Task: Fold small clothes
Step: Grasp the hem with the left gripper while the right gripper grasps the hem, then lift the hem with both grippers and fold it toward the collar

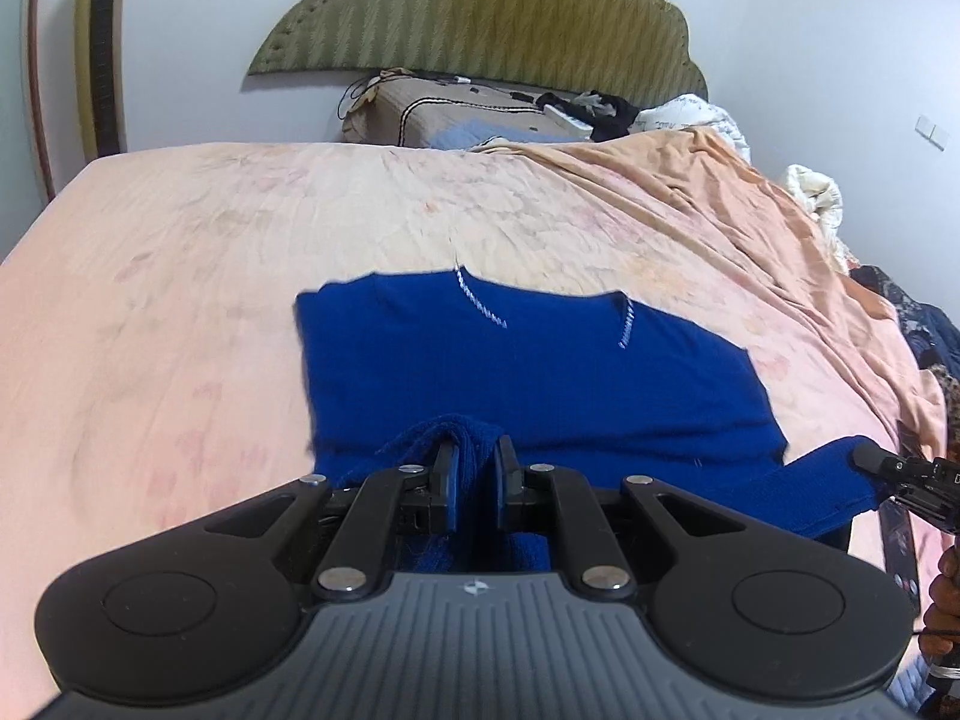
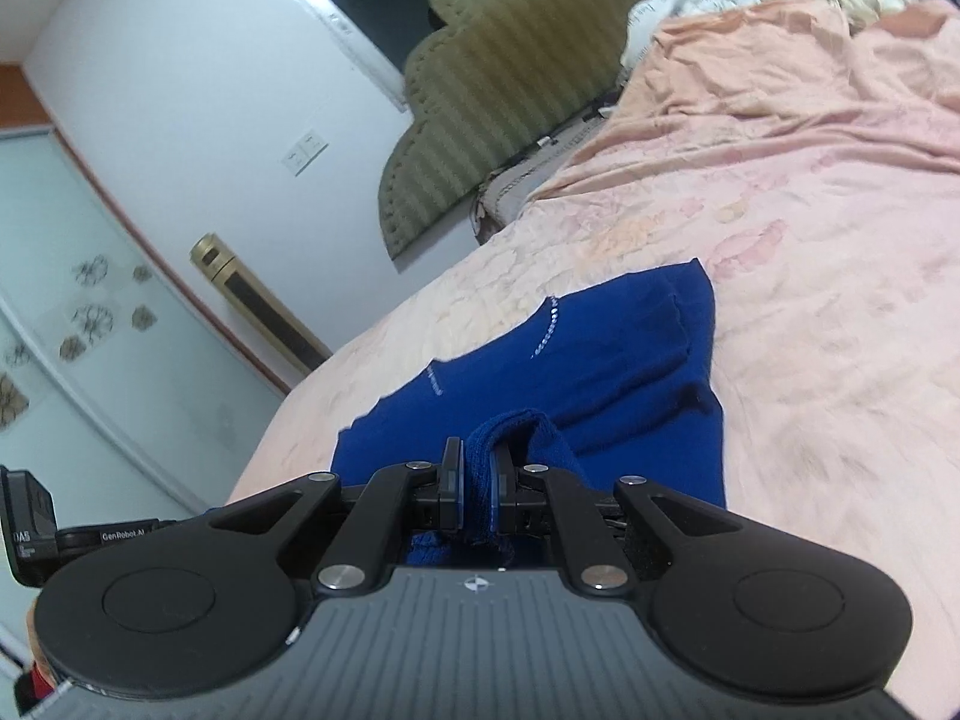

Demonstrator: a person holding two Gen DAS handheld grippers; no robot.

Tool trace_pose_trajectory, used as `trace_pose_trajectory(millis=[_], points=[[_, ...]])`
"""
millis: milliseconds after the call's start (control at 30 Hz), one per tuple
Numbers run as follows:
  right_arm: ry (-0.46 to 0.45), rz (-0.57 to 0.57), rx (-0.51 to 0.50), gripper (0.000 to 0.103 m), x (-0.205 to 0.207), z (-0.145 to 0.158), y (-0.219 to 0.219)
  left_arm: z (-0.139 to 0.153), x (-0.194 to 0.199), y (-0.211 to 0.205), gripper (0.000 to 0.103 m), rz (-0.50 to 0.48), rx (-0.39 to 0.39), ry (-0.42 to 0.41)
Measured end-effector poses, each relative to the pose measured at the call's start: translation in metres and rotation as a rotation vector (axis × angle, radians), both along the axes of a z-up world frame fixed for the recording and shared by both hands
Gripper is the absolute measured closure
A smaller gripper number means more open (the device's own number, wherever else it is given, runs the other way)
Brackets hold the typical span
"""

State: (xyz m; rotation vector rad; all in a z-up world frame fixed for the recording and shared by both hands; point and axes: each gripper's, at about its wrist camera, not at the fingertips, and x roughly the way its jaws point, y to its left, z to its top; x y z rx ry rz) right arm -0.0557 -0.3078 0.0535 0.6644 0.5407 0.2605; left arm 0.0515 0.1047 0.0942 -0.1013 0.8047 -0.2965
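I see the blue garment [image 1: 528, 372] lying mostly flat on the peach bedsheet [image 1: 180, 276], a knit with two short white stitch lines near its far edge. My left gripper [image 1: 477, 468] is clamped on a bunched fold of its near hem. Off to the right, my right gripper [image 2: 477, 474] pinches another lifted fold. The fabric under both tools is hidden, and the garment's left edge is blurred in the left wrist view.

Soft even light, fisheye-warped edges
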Motion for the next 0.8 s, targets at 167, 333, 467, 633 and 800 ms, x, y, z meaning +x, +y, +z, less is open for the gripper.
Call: trace_pose_trajectory(millis=[167, 333, 467, 633, 800], points=[[0.025, -0.057, 0.025, 0.092, 0.054, -0.009, -0.010, -0.009, 0.060, -0.017, 0.092, -0.003, 0.032, 0.031], [0.076, -0.106, 0.057, 0.092, 0.120, -0.027, -0.018, -0.033, 0.127, -0.035, 0.092, 0.003, 0.088, 0.059], [0.131, -0.143, 0.050, 0.089, 0.169, -0.047, -0.022, -0.063, 0.173, -0.043, 0.089, 0.013, 0.105, 0.087], [0.184, -0.204, -0.009, 0.055, 0.211, -0.067, -0.025, -0.079, 0.199, -0.017, 0.040, 0.097, -0.002, 0.161], [0.090, -0.327, -0.058, 0.051, 0.194, -0.052, -0.033, -0.062, 0.183, 0.018, 0.031, 0.191, -0.004, 0.070]])
